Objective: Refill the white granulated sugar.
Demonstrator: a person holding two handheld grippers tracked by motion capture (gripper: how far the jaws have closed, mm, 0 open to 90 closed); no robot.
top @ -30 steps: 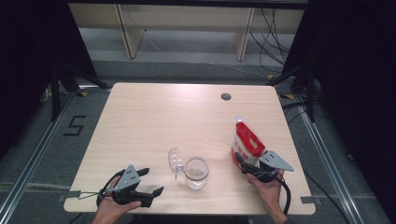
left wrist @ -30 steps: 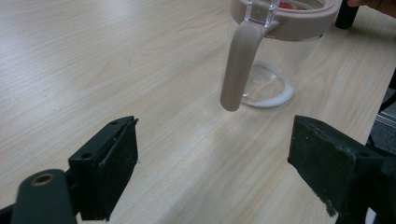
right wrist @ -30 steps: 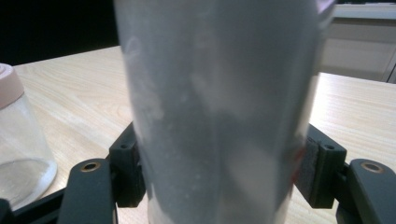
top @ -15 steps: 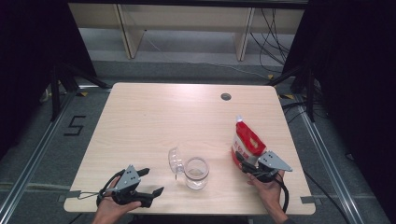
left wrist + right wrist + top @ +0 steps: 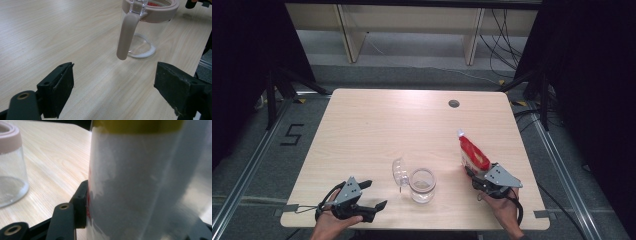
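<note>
**Soft pouch pinched at its base, open jar waiting beside it**

The red-and-white pouch (image 5: 473, 154) stands near the right edge of the table (image 5: 377, 125), towards the near right corner, leaning a little away from the person. The right gripper (image 5: 476, 176) has it between its jaws low down; the jaws have just been closing, and in the right gripper view the left pad lies against the white film (image 5: 130, 182). I'd judge it a light, soft bag: the film looks slick and thin, likely to buckle or slide if squeezed at mid-height. The firmer bottom, where it is taken now, seems the sensible place, with the sealed top (image 5: 460, 134) left free for the other hand.

The glass jar (image 5: 422, 184) sits close to the near edge, about midway along it, well apart from the pouch. It is rigid, breakable and smooth. Its hinged clear lid (image 5: 399, 172) is swung open to the left, its pinkish rim (image 5: 160, 11) bare. Only a faint pale trace shows at the bottom; I cannot tell what it is.

The left gripper (image 5: 371, 194) rests by the near left corner, jaws spread wide, holding nothing.
</note>
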